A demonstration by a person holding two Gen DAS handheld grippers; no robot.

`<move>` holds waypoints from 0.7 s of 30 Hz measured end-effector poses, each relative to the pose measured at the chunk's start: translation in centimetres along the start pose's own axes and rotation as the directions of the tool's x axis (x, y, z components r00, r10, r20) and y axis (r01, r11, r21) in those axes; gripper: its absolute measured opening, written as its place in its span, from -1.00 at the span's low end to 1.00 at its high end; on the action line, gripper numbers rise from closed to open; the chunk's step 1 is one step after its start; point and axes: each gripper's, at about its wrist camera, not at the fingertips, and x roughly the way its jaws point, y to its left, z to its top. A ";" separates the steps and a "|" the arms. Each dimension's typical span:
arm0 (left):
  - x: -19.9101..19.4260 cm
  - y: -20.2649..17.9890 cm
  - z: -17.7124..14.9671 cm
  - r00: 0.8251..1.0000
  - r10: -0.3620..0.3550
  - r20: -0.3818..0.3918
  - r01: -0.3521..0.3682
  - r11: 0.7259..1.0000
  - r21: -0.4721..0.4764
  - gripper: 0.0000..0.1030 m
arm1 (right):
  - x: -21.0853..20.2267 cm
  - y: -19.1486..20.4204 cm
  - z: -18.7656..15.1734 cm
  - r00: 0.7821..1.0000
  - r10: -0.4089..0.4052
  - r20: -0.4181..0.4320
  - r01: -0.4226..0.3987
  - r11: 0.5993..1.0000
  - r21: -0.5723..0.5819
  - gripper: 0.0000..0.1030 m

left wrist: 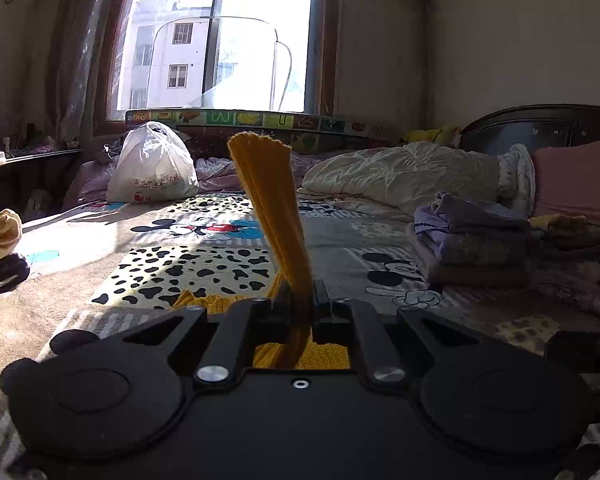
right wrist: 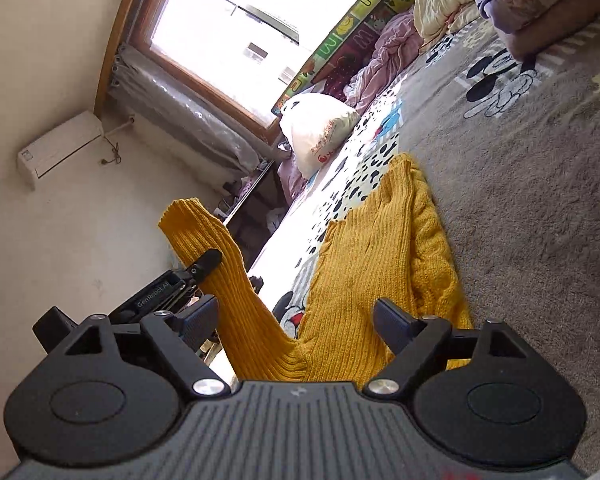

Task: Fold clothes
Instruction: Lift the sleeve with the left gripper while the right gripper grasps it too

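bed [left wrist: 80, 320]: fills both views, cartoon-mouse and dalmatian-spot cover, sun patch on the window side
window [left wrist: 220, 36]: behind bed, bright, apartment block outside
quilt [left wrist: 400, 172]: cream, crumpled, far side near dark headboard
yellow sweater [right wrist: 376, 264]: mustard rib knit, body flat on the cover just ahead of right gripper; one sleeve lifted off the bed
sleeve [left wrist: 272, 208]: stands up from left gripper, cuff end fanned at top
folded pile [left wrist: 472, 240]: purple/grey clothes stacked, right side of bed, apart from sweater
plastic bag [left wrist: 152, 168]: white, red print, stuffed, near window end
left gripper [left wrist: 300, 300]: fingers together, clamped on sleeve; seen from the right wrist view pinching mid-sleeve [right wrist: 204, 266]
right gripper [right wrist: 296, 320]: fingers wide apart, sweater fabric lies between them, pads not pressing it
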 end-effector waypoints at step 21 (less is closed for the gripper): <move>4.5 -10.7 -7.9 0.939 -0.178 -0.293 0.299 0.845 0.444 -0.86 | -0.3 -9.4 3.5 0.993 -0.116 0.034 0.110 0.984 0.143 0.82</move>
